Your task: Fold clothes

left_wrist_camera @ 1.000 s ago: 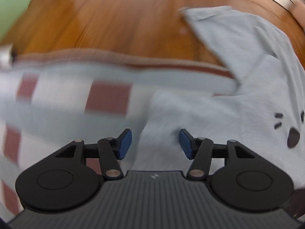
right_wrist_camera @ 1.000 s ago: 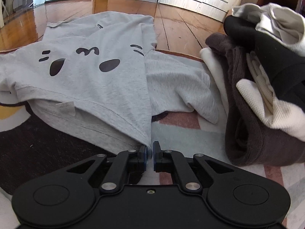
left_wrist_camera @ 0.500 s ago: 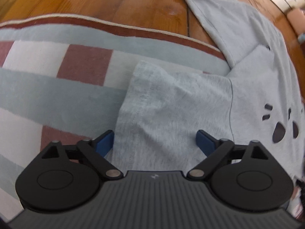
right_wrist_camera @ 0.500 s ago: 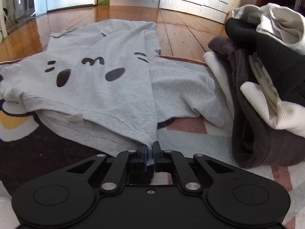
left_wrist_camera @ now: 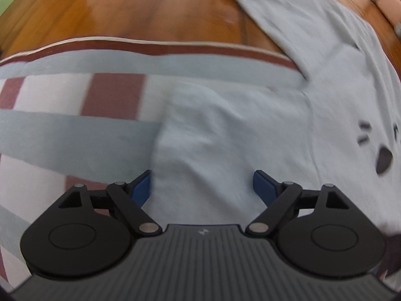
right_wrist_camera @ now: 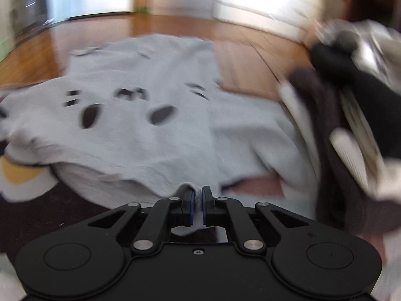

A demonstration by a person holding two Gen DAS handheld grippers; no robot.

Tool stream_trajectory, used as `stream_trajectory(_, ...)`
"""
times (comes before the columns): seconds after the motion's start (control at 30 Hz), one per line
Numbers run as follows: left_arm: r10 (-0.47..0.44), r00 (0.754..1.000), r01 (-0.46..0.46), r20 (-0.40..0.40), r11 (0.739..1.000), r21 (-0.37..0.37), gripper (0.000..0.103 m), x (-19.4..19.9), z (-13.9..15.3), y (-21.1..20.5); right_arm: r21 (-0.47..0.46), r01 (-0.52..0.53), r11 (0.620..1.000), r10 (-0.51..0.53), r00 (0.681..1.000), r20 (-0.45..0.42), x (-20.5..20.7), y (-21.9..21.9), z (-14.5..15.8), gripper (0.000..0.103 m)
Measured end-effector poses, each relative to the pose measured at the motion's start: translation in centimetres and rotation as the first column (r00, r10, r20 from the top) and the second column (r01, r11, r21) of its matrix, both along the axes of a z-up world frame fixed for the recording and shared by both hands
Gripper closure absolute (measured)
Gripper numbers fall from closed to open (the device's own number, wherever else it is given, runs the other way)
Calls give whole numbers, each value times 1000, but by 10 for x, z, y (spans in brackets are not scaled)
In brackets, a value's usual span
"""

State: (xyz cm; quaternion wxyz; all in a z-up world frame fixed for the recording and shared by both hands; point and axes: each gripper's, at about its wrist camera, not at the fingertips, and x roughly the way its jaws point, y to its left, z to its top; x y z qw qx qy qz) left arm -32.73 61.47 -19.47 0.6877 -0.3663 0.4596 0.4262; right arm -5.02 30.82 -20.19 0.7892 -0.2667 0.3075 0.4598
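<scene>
The right gripper (right_wrist_camera: 198, 207) is pinching an edge of the soft grey T-shirt with black marks (right_wrist_camera: 155, 135), while the left gripper (left_wrist_camera: 201, 188) is closing, wide apart, over what looks like its sleeve.

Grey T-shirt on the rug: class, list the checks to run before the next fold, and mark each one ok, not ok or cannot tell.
1. Right hand-held gripper shut on T-shirt edge: ok.
2. Left hand-held gripper gripping sleeve: not ok; jaws closing, pads not yet pressing.
3. Sleeve between left pads: ok.
4. T-shirt lying flat: not ok, wrinkled.
5. Clothes pile apart from T-shirt: cannot tell, blurred.
</scene>
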Motion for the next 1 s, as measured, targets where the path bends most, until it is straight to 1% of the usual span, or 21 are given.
stream_trajectory(0.07,-39,999,39,-22,999,-4,7,10,-3,-2,0,13,1000,-13,1000,6,-4,3,3,96)
stream_trajectory(0.1,-37,999,38,-21,999,10,6,11,-3,-1,14,19,1000,-19,1000,6,-5,0,6,96)
stream_trajectory(0.13,-36,999,37,-19,999,24,10,12,-3,-1,36,29,999,-29,1000,5,-7,-4,9,96)
stream_trajectory(0.17,-37,999,38,-19,998,43,35,14,-2,-1,57,43,997,-43,999,-7,-7,-9,13,96)
stream_trajectory(0.2,-50,998,52,-23,996,75,58,17,3,-3,74,63,995,-61,998,-31,-6,-14,14,96)
stream_trajectory(0.23,-70,997,72,-23,993,91,98,21,6,-6,88,85,992,-80,995,-57,-4,-19,16,96)
stream_trajectory(0.27,-77,997,78,-15,993,90,97,24,8,-7,97,102,990,-94,992,-82,-2,-22,16,96)
stream_trajectory(0.3,-79,996,82,-30,991,102,97,27,10,-9,89,101,991,-93,991,-93,-1,-21,15,96)
stream_trajectory(0.37,-108,989,124,-100,976,176,98,36,19,-17,49,80,996,-76,994,-82,-1,-16,9,97)
stream_trajectory(0.43,-130,977,175,-170,944,281,98,44,34,-24,-2,72,997,-72,997,-40,0,-10,5,97)
stream_trajectory(0.47,-128,974,183,-186,928,325,98,45,44,-26,-6,75,997,-75,996,-40,2,-10,6,98)
stream_trajectory(0.5,-118,975,179,-186,918,355,98,45,53,-26,9,84,996,-83,995,-60,5,-11,10,98)
stream_trajectory(0.57,-95,980,159,-176,906,393,98,41,74,-25,56,99,994,-92,990,-111,11,-14,20,98)
stream_trajectory(0.67,-88,977,166,-196,888,429,97,27,105,-22,108,88,990,-69,983,-170,15,-17,36,98)
stream_trajectory(0.73,-60,975,152,-215,883,444,97,12,124,-16,144,70,987,-38,976,-215,13,-20,45,98)
stream_trajectory(0.77,-43,973,143,-228,885,444,97,4,132,-13,158,64,985,-25,971,-240,10,-20,48,99)
stream_trajectory(0.83,-3,963,117,-271,906,406,97,-10,135,-1,169,53,984,-6,963,-268,2,-18,48,99)
stream_trajectory(0.9,35,945,91,-325,927,365,96,-23,136,10,148,16,989,26,961,-275,-11,-12,44,99)
stream_trajectory(0.93,48,919,91,-391,940,328,92,-24,127,15,128,-8,992,42,963,-268,-19,-8,42,99)
stream_trajectory(0.97,56,891,90,-452,951,295,92,-24,118,19,96,-44,994,67,966,-251,-27,-3,39,98)
stream_trajectory(1.0,58,863,97,-501,956,277,92,-24,110,22,67,-77,995,91,967,-239,-34,0,38,97)
